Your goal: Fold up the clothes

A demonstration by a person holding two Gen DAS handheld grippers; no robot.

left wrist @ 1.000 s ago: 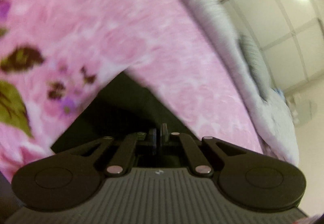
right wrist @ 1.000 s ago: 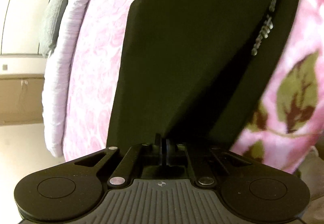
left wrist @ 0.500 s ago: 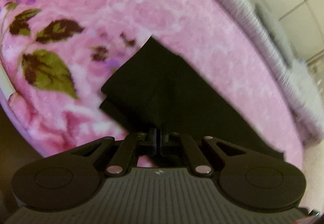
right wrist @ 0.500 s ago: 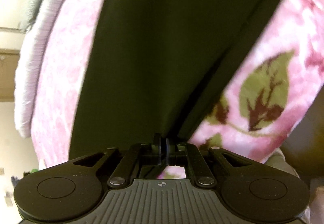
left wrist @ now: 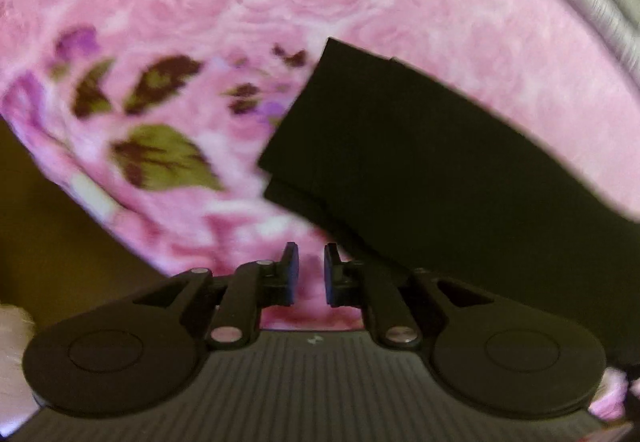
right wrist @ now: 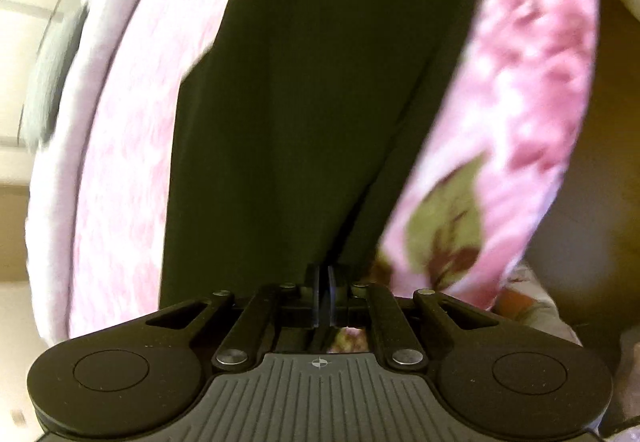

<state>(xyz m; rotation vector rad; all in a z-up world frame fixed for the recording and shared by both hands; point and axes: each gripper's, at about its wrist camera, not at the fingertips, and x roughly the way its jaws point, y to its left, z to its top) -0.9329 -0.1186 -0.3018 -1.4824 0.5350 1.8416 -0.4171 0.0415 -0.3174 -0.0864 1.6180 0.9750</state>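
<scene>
Two views: left wrist shows the left tongs point(left wrist: 307, 274) opening with nothing between them, the folded black garment point(left wrist: 420, 162) lying just ahead-right on the pink blanket point(left wrist: 280, 2), while right wrist shows the right tongs point(right wrist: 324, 290) pinching its near edge, long axis running straight ahead.

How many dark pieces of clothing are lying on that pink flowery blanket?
1: a black folded fabric garment, lying on the blanket's plain pink part, right of the leaf prints. The right wrist view shows the same garment. More may lie outside both views.
</scene>
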